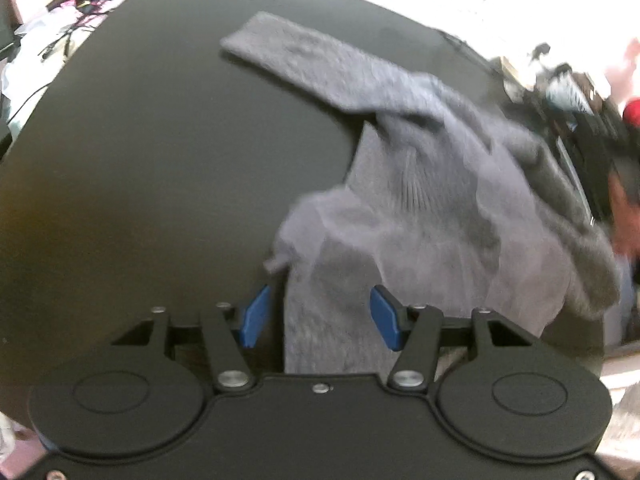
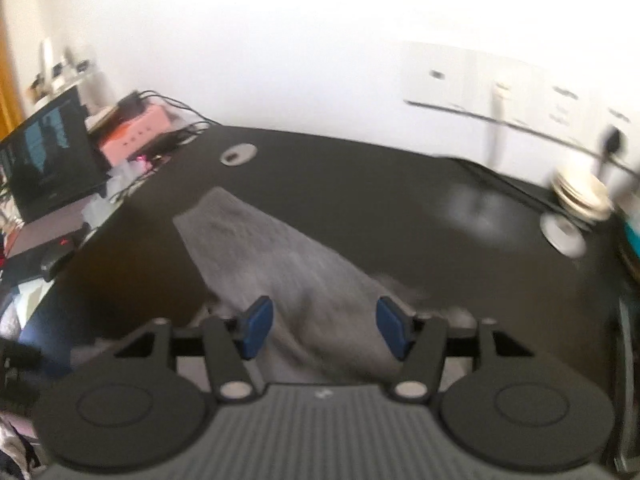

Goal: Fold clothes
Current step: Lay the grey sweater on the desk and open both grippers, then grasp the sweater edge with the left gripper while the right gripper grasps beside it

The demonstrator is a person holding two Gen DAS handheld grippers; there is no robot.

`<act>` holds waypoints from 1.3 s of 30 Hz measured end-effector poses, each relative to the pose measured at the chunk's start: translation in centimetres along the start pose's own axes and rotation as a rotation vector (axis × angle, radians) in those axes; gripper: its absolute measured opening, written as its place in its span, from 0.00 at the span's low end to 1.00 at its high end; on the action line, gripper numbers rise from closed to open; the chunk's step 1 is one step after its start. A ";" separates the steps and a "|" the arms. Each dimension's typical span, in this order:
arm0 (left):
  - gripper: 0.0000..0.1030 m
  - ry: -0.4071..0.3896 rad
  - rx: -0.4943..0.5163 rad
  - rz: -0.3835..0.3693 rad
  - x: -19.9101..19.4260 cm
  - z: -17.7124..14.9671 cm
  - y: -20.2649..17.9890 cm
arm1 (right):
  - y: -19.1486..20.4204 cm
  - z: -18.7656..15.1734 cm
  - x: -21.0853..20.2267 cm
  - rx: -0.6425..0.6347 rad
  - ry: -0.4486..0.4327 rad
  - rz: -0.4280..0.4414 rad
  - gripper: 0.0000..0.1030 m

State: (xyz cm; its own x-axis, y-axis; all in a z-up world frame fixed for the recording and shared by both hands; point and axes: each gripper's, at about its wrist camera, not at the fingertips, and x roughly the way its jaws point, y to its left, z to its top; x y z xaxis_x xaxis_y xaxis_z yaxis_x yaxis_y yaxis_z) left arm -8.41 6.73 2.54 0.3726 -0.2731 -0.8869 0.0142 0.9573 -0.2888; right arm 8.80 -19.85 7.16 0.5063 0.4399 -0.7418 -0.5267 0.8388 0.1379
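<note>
A grey knitted garment (image 1: pixel 420 184) lies crumpled on the black table (image 1: pixel 160 160), with one long sleeve or leg stretched toward the far side. My left gripper (image 1: pixel 318 316) is open, its blue pads (image 1: pixel 254 316) standing either side of a strip of the grey cloth at the near edge. In the right wrist view the same garment (image 2: pixel 288 264) runs from the far left down under my right gripper (image 2: pixel 324 326), which is open above the cloth. Both views are blurred.
A laptop (image 2: pixel 48 160), a pink box (image 2: pixel 136 132) and cables stand off the table's left side. Stacked white dishes (image 2: pixel 580 196) and a round white disc (image 2: pixel 564 236) sit at the far right. A cable grommet (image 2: pixel 238 155) is set in the far table edge.
</note>
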 end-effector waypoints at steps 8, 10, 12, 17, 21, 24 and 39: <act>0.52 0.014 -0.009 0.019 0.7 -1.4 -0.3 | 4.7 2.5 8.7 -0.139 0.171 0.049 0.67; 0.30 0.006 -0.027 0.008 0.7 -1.4 -0.2 | 5.3 2.4 9.5 -0.175 0.197 0.029 0.36; 0.20 -0.009 -0.042 0.013 0.4 -1.4 -0.1 | 4.6 2.6 8.5 -0.149 0.166 0.007 0.07; 0.11 -0.066 -0.061 0.038 -0.7 -1.0 0.5 | 0.0 3.8 1.0 0.041 -0.076 -0.058 0.06; 0.04 -0.126 -0.103 0.081 -1.7 0.5 1.9 | -4.1 3.8 -6.6 0.185 -0.237 -0.167 0.06; 0.04 -0.162 -0.157 0.098 -2.4 2.1 3.5 | -6.2 2.2 -10.6 0.248 -0.241 -0.216 0.06; 0.34 -0.128 -0.171 0.121 -1.4 2.7 5.4 | -0.2 -9.2 -9.2 -0.030 0.231 -0.158 0.26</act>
State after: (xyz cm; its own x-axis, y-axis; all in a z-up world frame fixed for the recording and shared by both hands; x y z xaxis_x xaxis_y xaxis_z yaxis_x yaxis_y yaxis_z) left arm -6.39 12.55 3.20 0.4769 -0.1323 -0.8689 -0.1915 0.9492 -0.2496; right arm -2.04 -27.07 7.89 0.4165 0.2166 -0.8830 -0.4756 0.8796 -0.0086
